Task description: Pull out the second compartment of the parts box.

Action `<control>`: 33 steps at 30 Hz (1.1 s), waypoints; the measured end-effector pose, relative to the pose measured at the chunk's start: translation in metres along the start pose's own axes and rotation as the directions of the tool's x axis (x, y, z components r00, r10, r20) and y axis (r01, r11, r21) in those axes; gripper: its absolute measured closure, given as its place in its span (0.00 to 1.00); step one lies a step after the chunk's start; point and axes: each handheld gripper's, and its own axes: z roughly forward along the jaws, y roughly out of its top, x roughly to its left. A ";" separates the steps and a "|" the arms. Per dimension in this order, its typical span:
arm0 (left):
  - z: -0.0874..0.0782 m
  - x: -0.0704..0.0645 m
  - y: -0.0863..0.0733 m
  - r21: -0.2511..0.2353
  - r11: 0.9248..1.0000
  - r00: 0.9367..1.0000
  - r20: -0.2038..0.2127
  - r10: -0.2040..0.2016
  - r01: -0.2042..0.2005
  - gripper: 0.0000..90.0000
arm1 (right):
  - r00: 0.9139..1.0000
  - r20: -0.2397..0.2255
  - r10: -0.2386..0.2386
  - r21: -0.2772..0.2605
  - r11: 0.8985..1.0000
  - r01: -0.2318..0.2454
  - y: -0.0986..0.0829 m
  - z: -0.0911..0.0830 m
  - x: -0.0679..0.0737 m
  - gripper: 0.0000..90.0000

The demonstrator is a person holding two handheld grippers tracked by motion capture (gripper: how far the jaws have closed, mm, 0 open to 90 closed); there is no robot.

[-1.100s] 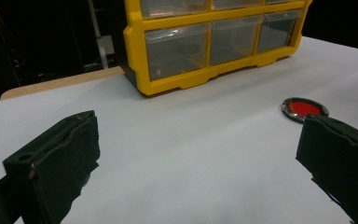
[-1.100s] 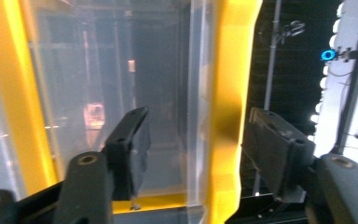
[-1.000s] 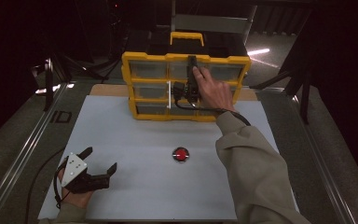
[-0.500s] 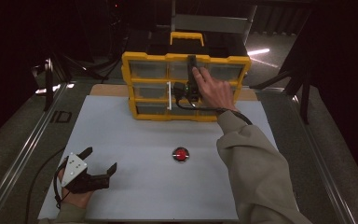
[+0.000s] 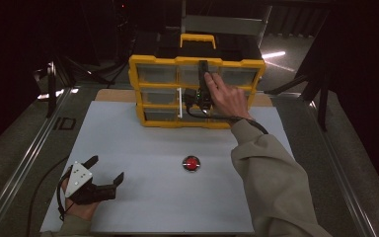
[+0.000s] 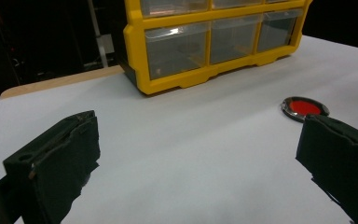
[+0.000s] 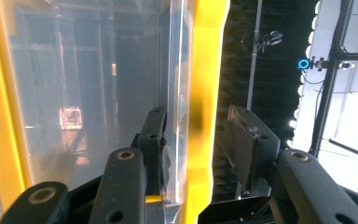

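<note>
Item: yellow plastic drawer cabinet (image 5: pixel 196 94) at surface's far side, my right fingers (image 7: pixel 193 149) straddling its top-row drawer edge, unclosed; drawer unopened; left fingers (image 5: pixel 109 172) idle, apart.

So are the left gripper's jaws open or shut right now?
Open. The left gripper rests on the white table, jaws spread wide with nothing between them; its own view shows bare surface between both.

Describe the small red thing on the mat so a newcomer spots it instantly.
Start at the yellow drawer cabinet at the far edge of the white mat. Come toward the person, onto open mat right of centre. There lies a flat round red disc with a shiny metal rim, alone, the mat's one red item.
</note>
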 end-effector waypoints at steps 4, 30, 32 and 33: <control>0.000 0.000 0.000 0.001 1.000 1.000 0.000 0.001 -0.001 0.00 | 1.000 -0.019 0.003 -0.004 1.000 -0.003 0.000 -0.002 -0.001 0.72; 0.000 0.000 0.000 0.003 1.000 1.000 -0.005 0.002 -0.002 0.00 | 0.997 -0.083 0.002 0.020 1.000 -0.001 0.003 -0.007 -0.001 0.89; 0.000 -0.001 0.000 0.004 1.000 1.000 -0.004 0.004 -0.004 0.00 | 0.996 -0.084 0.005 0.019 1.000 -0.003 0.003 -0.007 -0.001 0.89; 0.000 -0.001 0.000 0.004 1.000 1.000 -0.004 0.004 -0.004 0.00 | 0.996 -0.085 0.007 0.020 1.000 -0.005 0.003 -0.008 -0.001 0.89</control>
